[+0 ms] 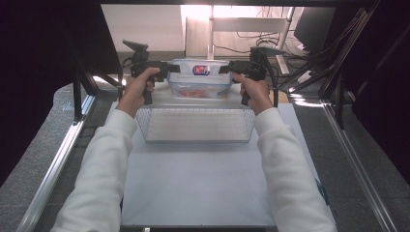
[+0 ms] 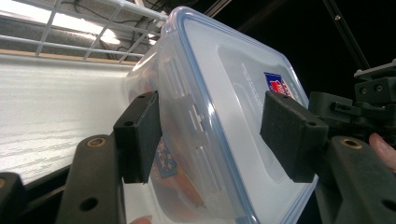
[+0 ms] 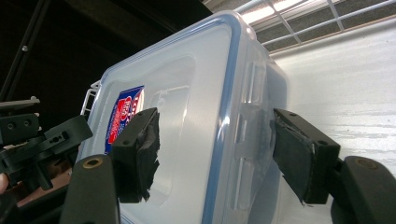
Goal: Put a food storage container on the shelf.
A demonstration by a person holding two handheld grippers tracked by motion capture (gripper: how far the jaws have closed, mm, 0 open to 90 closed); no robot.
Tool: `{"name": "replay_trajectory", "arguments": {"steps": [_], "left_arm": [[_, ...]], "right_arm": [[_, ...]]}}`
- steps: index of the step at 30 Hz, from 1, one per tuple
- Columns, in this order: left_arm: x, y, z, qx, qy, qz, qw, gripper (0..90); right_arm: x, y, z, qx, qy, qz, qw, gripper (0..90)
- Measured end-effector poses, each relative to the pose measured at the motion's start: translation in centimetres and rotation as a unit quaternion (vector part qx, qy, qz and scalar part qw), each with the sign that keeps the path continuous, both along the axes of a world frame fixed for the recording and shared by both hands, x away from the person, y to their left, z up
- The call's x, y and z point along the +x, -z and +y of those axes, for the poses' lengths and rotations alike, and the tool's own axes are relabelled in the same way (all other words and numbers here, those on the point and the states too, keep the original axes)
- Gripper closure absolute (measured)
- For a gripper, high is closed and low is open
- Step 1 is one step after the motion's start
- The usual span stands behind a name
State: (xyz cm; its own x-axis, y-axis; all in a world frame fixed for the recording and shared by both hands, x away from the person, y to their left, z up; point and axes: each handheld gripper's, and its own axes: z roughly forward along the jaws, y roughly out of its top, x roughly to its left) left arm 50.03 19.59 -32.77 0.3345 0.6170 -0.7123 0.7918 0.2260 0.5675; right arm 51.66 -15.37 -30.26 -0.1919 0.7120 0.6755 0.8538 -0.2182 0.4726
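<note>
Clear plastic container (image 1: 199,77) between left tongs (image 1: 170,68) and right tongs (image 1: 228,68), each clamping one end.

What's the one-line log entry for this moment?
left claw: shut on container | right claw: shut on container | container: lidded, above wire basket

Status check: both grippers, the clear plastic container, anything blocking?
Left gripper and right gripper clamp opposite ends of clear lidded plastic container. Container up off table. White wire basket just below, near side.

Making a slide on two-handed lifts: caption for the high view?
Left tongs and right tongs grip a lidded clear container beyond a wire basket.
</note>
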Motion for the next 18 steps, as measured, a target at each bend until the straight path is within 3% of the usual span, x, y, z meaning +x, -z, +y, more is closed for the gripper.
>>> {"name": "replay_trajectory", "arguments": {"steps": [2,5,6,8,11,12,13,16,18], "left_arm": [[-0.1,0.0,-0.2,0.008,-0.003,-0.005,1.0,33.5],[-0.8,-0.6,-0.8,0.061,-0.03,-0.038,0.997,26.9],[-0.8,-0.6,-0.8,0.061,-0.03,-0.038,0.997,24.9],[-1.3,-0.9,-0.6,0.072,-0.039,-0.06,0.9949,22.7],[-2.2,-1.6,-0.1,0.091,-0.043,-0.088,0.991,20.0],[-3.1,-2.0,0.1,0.104,-0.036,-0.097,0.9892,19.5],[-3.1,-2.0,0.1,0.104,-0.036,-0.097,0.9892,19.4],[-4.7,-2.5,0.4,0.122,-0.029,-0.12,0.9848,19.4],[-6.2,-2.5,0.7,0.114,-0.025,-0.133,0.9842,19.8]], "right_arm": [[-0.2,0.0,0.1,-0.007,0.005,-0.01,0.9999,32.4],[-0.6,-0.4,0.6,-0.025,0.007,-0.024,0.9994,23.9],[-0.6,-0.4,0.6,-0.025,0.007,-0.024,0.9994,23.9],[-1.2,-0.8,0.8,-0.031,0.01,-0.04,0.9987,20.2],[-2.3,-1.7,0.6,-0.055,0.022,-0.078,0.9952,17.9],[-2.9,-2.3,0.3,-0.065,0.017,-0.098,0.9929,16.9],[-2.9,-2.3,0.3,-0.065,0.017,-0.098,0.9929,16.9],[-4.0,-2.9,-0.5,-0.072,-0.001,-0.115,0.9907,16.7],[-5.0,-3.0,-1.2,-0.07,-0.014,-0.125,0.9895,16.8]]}}
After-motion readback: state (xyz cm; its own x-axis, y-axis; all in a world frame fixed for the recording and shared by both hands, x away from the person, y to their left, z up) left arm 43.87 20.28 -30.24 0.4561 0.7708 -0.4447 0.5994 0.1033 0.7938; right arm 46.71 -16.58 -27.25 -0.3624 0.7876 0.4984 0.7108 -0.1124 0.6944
